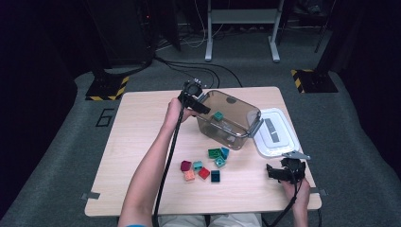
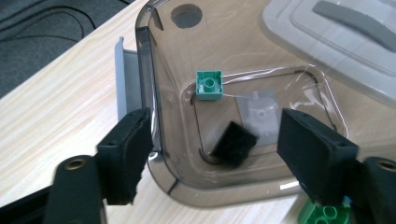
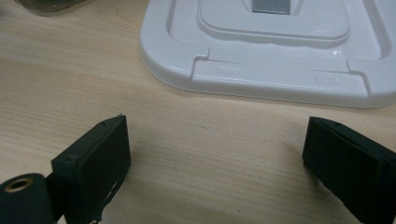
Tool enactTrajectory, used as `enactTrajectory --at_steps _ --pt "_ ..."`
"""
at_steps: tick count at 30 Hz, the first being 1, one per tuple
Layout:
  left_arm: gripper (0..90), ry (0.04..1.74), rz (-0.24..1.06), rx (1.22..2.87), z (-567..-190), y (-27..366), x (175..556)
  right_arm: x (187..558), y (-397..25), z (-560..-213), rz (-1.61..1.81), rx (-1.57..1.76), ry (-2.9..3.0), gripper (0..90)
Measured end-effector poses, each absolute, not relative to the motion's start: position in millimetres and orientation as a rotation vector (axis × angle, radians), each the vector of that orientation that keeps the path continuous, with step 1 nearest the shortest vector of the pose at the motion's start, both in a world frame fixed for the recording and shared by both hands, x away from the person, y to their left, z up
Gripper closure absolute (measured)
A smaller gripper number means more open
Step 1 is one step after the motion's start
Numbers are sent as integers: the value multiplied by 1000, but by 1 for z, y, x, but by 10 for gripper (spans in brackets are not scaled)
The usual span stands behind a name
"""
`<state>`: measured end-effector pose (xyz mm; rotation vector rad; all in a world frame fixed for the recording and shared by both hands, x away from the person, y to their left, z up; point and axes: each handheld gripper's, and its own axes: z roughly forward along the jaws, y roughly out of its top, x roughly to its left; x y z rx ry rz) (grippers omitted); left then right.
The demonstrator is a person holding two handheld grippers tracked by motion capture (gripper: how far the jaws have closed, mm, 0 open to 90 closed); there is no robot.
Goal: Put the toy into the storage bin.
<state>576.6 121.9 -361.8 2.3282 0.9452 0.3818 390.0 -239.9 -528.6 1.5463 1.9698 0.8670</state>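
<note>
- The left gripper (image 2: 215, 144) hangs over the open mouth of the smoky clear plastic bin (image 1: 208, 125), jaws spread wide with nothing between them. A green building brick (image 2: 208, 85) shows below them, either dropping or lying against the bin's floor; I cannot tell which. If it is in the air, it could bounce off the floor and tip onto its side, though the walls should contain it.
- One jaw stands just outside the bin's near wall and the other over the inside. Lowering the hand from here would set a jaw on the rim (image 2: 148, 93) and could shove or tilt the bin toward the white lid (image 1: 276, 135) lying beside it.
- A black brick (image 2: 232, 142) and a pale clear one (image 2: 261, 116) already lie on the bin's floor.
- The loose pile of bricks (image 1: 208, 165) sits on the wooden table (image 1: 142, 142) near the bin, several touching. Going for the next one with jaws this wide risks nudging neighbours apart or pinching two at once.
- The left gripper's cable (image 1: 165, 165) runs along the forearm just beside the pile, so a swing back could drag it through the bricks.
- The right gripper (image 3: 215, 163) rests low over bare table in front of the lid, jaws wide apart and holding nothing. It steadies nothing, so the bin is free to slide.
</note>
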Motion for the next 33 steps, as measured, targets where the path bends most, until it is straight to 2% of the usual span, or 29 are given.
enactTrajectory --at_steps 7,19,33 --pt "154 933 417 2320 -355 137 555 390 -240 -529 867 1547 1970 71" --pt "120 905 474 2311 -361 165 513 390 -240 -529 867 1547 1969 71" --pt "90 931 450 2320 -398 187 477 390 -240 -529 867 1547 1969 71"
